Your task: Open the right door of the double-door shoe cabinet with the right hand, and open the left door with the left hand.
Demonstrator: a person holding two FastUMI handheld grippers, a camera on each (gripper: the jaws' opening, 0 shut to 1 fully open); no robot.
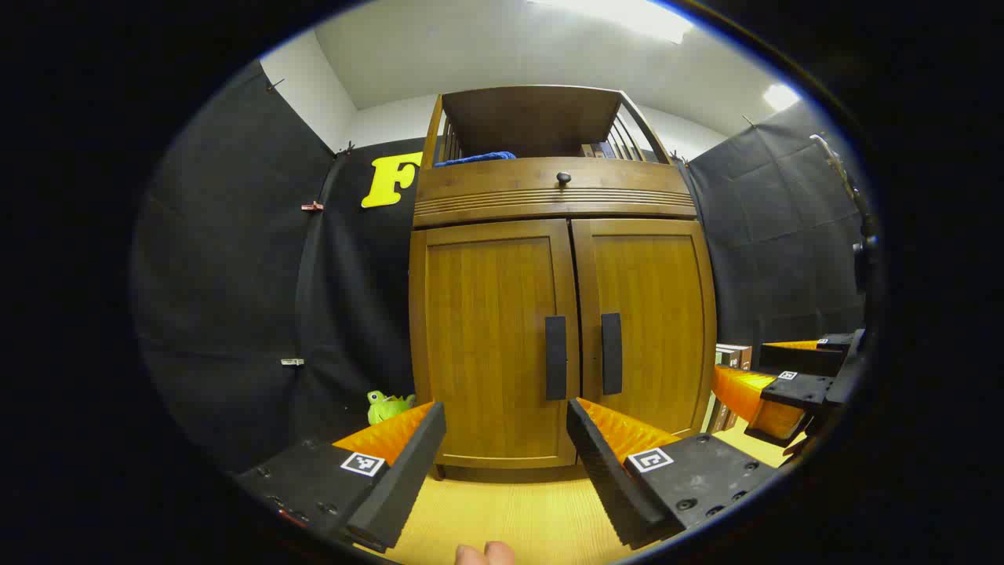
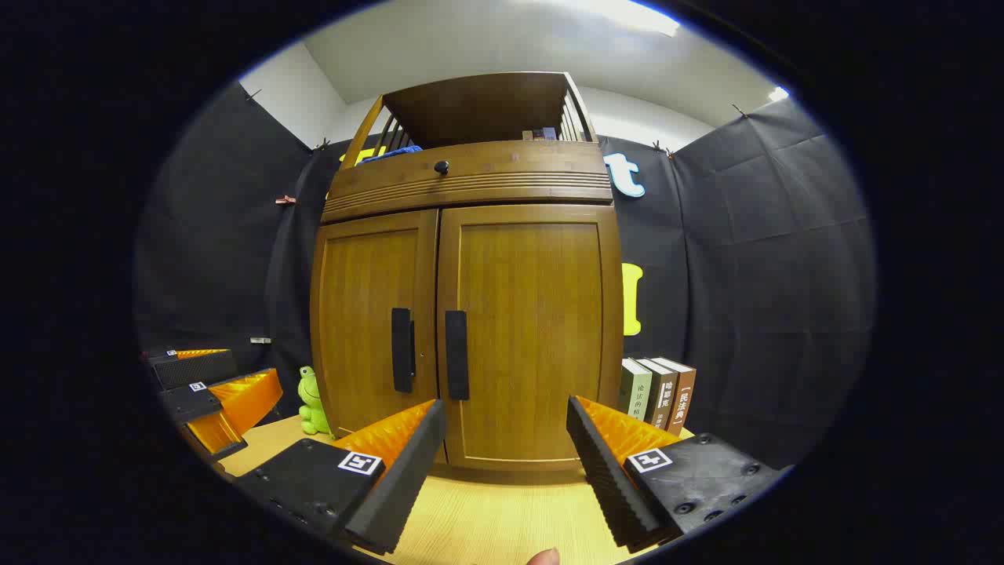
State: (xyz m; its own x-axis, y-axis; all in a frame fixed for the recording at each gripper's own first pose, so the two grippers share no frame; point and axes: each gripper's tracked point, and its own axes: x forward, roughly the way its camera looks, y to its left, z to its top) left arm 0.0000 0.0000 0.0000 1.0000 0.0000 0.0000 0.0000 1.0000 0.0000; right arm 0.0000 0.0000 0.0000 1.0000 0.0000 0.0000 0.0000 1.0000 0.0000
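A brown wooden shoe cabinet [image 1: 557, 204] [image 2: 471, 188] stands ahead on a light wood table, both doors closed. The left door [image 1: 486, 337] [image 2: 369, 314] and the right door [image 1: 651, 322] [image 2: 533, 329] each carry a dark vertical handle [image 1: 555, 358] [image 1: 612, 353] [image 2: 402, 350] [image 2: 456, 355] by the centre seam. My left gripper [image 1: 506, 424] is open, short of the left door. My right gripper [image 2: 506, 424] is open too, short of the right door. The right gripper [image 1: 792, 377] also shows at the left gripper view's right edge, the left gripper [image 2: 212, 392] at the right gripper view's left edge.
A green frog toy [image 1: 386, 406] [image 2: 312, 406] sits left of the cabinet. Three books [image 2: 657, 392] stand upright to its right. A drawer with a round knob [image 1: 563, 178] tops the doors; a blue cloth [image 1: 474, 158] lies on the shelf above. Fingertips [image 1: 485, 554] show at the bottom.
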